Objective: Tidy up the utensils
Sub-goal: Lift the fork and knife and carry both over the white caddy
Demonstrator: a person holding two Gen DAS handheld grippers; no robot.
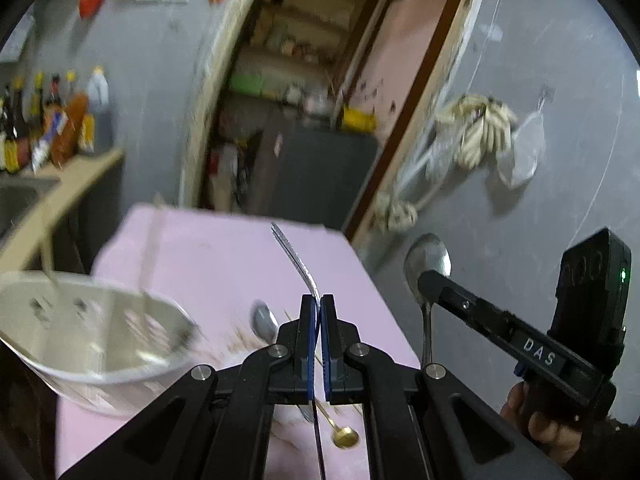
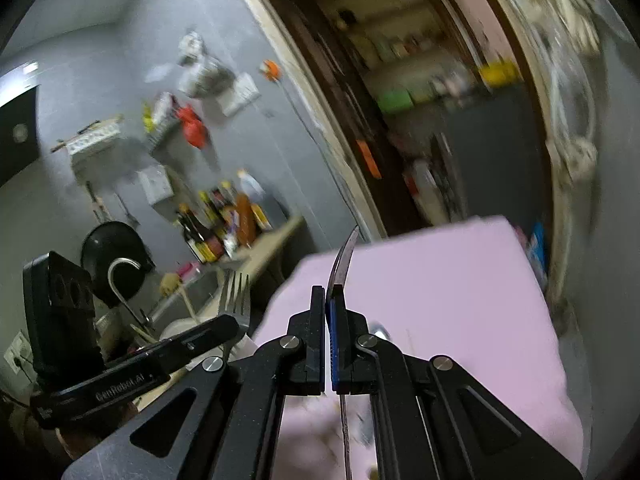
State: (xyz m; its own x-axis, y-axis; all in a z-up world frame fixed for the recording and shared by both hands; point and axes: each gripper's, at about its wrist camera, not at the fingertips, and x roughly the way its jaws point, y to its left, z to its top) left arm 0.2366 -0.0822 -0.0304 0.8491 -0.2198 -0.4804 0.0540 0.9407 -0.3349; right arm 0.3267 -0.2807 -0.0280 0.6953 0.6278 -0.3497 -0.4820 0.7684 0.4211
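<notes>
Left hand-held gripper (image 1: 320, 312) clamps my fork (image 1: 298, 264), tines pointing forward; the bowl (image 1: 92, 332) sits just left, nearer this hand. Right hand-held gripper (image 2: 329, 308) clamps my spoon (image 2: 343, 258) above the pink counter (image 2: 440, 280).

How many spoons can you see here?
3: a steel spoon held up in the right tool, a second steel spoon lying on the pink table, and a small gold spoon nearer the camera. Others may be hidden.
</notes>
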